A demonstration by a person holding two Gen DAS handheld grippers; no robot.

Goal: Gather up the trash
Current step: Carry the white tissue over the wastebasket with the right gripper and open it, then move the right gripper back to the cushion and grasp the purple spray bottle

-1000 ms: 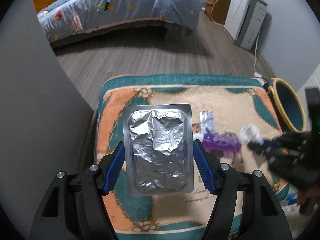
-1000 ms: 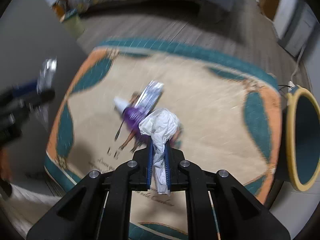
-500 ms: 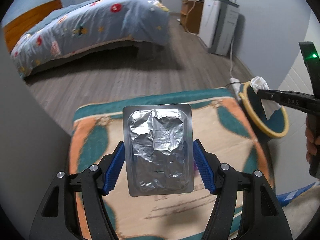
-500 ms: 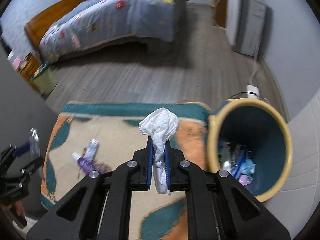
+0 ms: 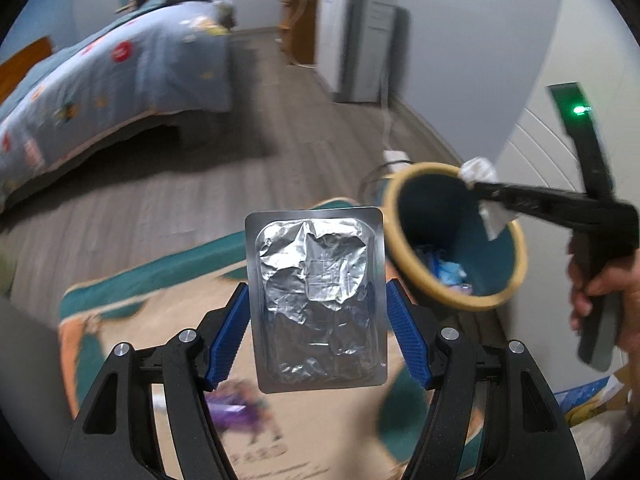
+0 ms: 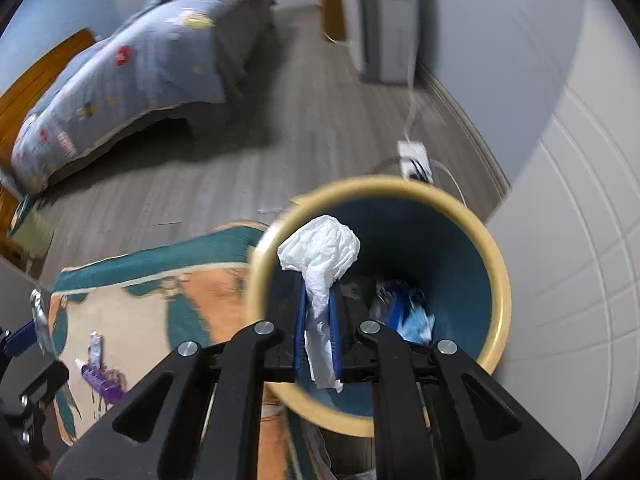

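My left gripper [image 5: 316,316] is shut on a silver foil blister pack [image 5: 316,296] and holds it upright above the rug. My right gripper [image 6: 318,320] is shut on a crumpled white tissue [image 6: 320,252] and holds it over the mouth of the yellow-rimmed teal trash bin [image 6: 496,280]. The bin [image 5: 516,248] also shows right of the foil pack in the left wrist view, with the right gripper [image 5: 480,188] at its far rim. Trash lies in the bin's bottom. A purple wrapper [image 6: 102,380] and a small silver packet [image 6: 95,348] lie on the rug.
A patterned teal and orange rug [image 6: 192,300] covers the floor left of the bin. A bed [image 6: 132,60] stands at the back left, white appliances [image 6: 384,20] along the right wall. A power strip [image 6: 414,156] with cables lies behind the bin.
Both grippers have swung right toward the bin. The right gripper with the tissue now sits over the bin's mouth. The bin is closer in the left wrist view.
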